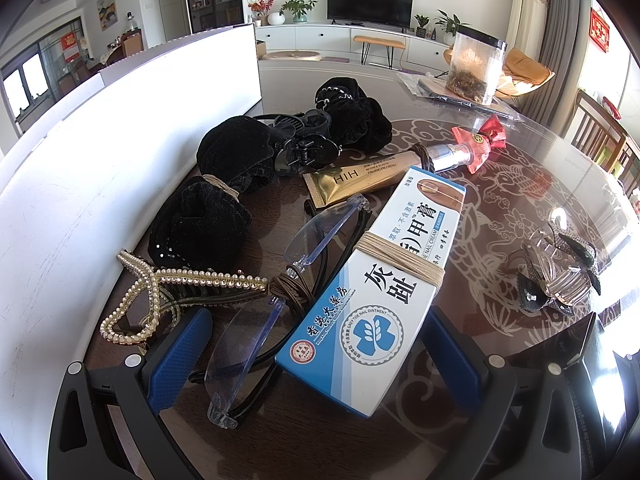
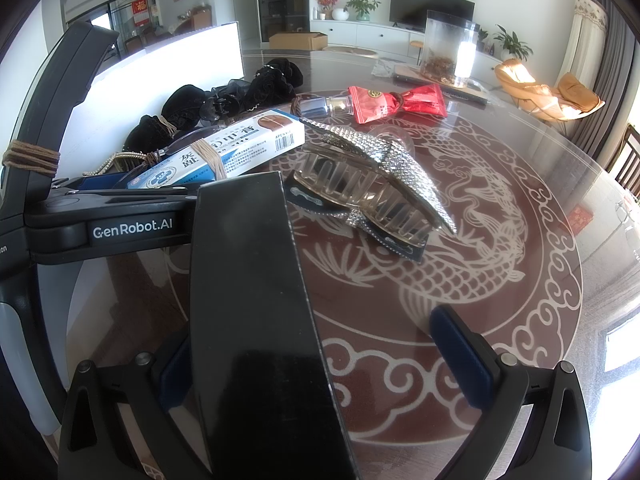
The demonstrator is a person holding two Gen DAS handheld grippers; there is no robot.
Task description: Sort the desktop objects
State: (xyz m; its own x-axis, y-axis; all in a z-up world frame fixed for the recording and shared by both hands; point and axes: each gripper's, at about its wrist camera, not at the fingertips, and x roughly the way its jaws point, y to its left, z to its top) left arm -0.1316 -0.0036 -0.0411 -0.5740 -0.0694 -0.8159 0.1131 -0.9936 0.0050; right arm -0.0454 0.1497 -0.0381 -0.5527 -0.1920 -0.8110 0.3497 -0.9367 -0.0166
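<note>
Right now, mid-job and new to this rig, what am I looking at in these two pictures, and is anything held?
Each picture comes from a camera on a hand-held two-finger gripper, looking along its blue-padded fingers.

In the left wrist view, the left gripper stands open around the near end of a blue-and-white ointment box, its pads apart from the box. Clear glasses, a pearl hair clip, black scrunchies and a gold cream tube lie on the patterned glass table.

In the right wrist view, the right gripper is open too. A flat black object stands between its fingers, against one pad only. Ahead lies a rhinestone hair claw.
</note>
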